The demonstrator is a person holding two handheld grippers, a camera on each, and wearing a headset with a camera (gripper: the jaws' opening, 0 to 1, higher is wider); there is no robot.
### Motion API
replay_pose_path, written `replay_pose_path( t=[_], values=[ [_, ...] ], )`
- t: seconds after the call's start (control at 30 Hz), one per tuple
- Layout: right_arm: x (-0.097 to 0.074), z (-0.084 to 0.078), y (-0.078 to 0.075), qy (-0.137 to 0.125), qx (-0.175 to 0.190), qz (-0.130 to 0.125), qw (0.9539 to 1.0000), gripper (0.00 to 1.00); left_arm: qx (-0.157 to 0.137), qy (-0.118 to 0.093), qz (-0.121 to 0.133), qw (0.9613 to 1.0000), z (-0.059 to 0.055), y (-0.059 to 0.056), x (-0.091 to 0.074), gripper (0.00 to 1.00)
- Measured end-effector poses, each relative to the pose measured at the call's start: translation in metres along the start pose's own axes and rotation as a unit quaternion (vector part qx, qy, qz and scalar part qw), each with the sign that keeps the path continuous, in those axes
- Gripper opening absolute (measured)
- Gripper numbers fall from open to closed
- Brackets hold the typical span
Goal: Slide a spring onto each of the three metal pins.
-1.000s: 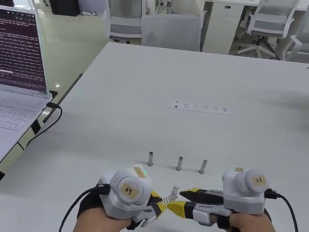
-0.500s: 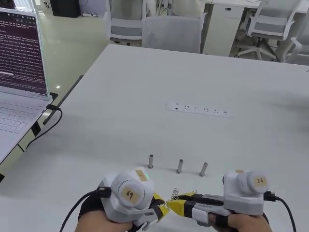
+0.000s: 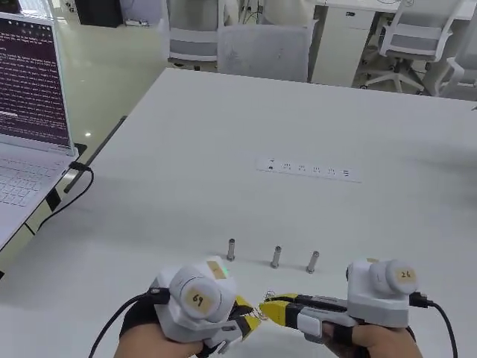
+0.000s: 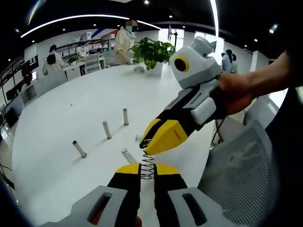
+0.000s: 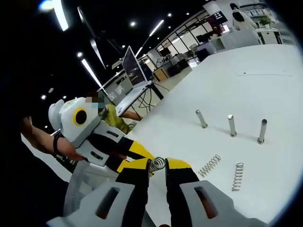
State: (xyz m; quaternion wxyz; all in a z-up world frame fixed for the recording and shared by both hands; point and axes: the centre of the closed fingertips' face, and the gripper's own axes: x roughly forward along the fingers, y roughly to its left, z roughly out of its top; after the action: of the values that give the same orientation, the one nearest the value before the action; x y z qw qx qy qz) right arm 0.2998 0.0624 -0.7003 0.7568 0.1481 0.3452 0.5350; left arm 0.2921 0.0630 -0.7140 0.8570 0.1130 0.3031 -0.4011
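Head view: my left gripper (image 3: pixel 252 318) and right gripper (image 3: pixel 263 307) meet tip to tip, just in front of the three pins (image 3: pixel 276 256) standing on the table (image 3: pixel 223 149).

Left gripper view: my jaws are pinched on a spring (image 4: pixel 147 163).

Right gripper view: these jaws squeeze that same spring too. Two spare springs (image 5: pixel 209 165) lie near the pins.

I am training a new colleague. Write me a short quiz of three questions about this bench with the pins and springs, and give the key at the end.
1. How many of the three pins carry a spring?
2. True or false: three springs lie loose.
3. What sits between the jaws of the left claw? A) a pin B) a spring C) a cable

Key:
1. Zero; all the pins are bare.
2. False; two loose springs lie on the table.
3. B; the held spring stands up from the jaws.
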Motion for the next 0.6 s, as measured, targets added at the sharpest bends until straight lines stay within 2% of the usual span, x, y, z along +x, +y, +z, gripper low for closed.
replay_pose_path(
  t=[0.43, 0.6],
  values=[
    [0.000, 0.007, 0.007, -0.002, -0.011, 0.006, 0.9999, 0.10, 0.009, -0.007, 0.001, 0.9999, 0.003, 0.000, 0.003, 0.02],
    [-0.001, 0.014, 0.008, -0.002, -0.026, 0.002, 0.9996, 0.09, 0.010, -0.024, -0.002, 0.9997, 0.011, 0.000, 0.003, 0.02]
  ],
)
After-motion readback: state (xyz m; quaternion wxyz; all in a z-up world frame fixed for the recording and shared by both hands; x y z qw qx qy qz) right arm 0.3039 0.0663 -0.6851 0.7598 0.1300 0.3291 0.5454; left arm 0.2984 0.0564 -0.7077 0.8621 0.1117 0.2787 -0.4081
